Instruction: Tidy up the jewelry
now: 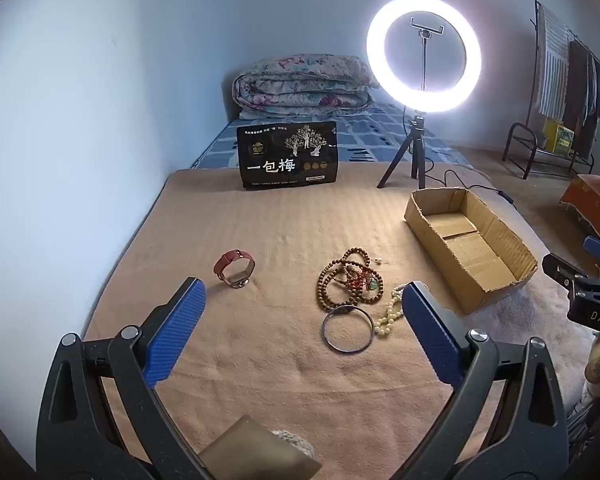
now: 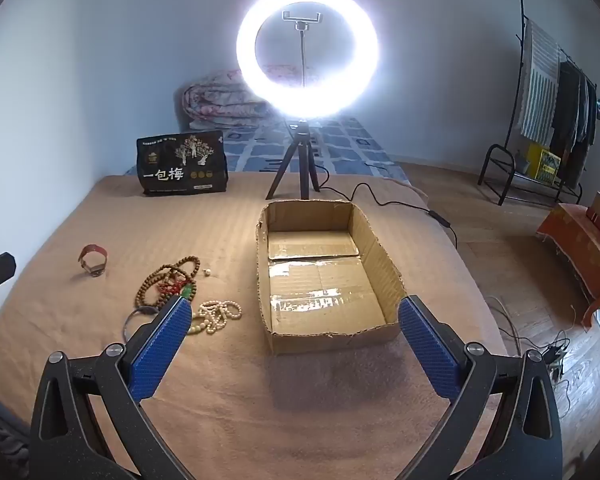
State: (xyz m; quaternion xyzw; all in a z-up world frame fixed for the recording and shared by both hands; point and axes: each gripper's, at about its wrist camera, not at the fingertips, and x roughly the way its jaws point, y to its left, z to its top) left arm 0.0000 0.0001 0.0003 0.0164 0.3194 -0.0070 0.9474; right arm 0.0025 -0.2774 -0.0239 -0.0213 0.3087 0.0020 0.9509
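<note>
Left tongs [image 1: 302, 316]: we see them spread wide and empty, tilted down over the tan blanket [image 1: 260, 220] that covers the bed, nothing between the blue pads.
Right tongs [image 2: 296, 320]: spread wide too, empty, aimed at the near wall of the cardboard box [image 2: 384, 260].
Jewelry: all of it lies loose on the blanket, none in the box, so we judge the sorting not yet begun.
Bead tangle: the brown wooden bead strand [image 1: 332, 280] is looped over a red and green piece [image 1: 362, 280]; we expect a pinch on one loop to drag the others along and scatter them.
Metal bangle [image 1: 347, 332]: it lies flat, touching the tangle; thin and hard, it could slip off the pads or skid on the nap when we close on it.
White bead necklace [image 2: 216, 316]: it sits just beside the bangle and near the box; a partial grip may let it hang and snag on the ragged box rim.
Small white bead [image 1: 378, 262]: it lies apart from the heap and is easy to overlook or knock away.
Red-strapped watch [image 1: 235, 268]: it stands on edge, well apart to the left; a nudge would tip it.
Soft blanket: pressing down may pinch fabric together with a piece.
Ring light [image 2: 307, 50]: its tripod and cable stand just behind the box; a long reach could catch them.
</note>
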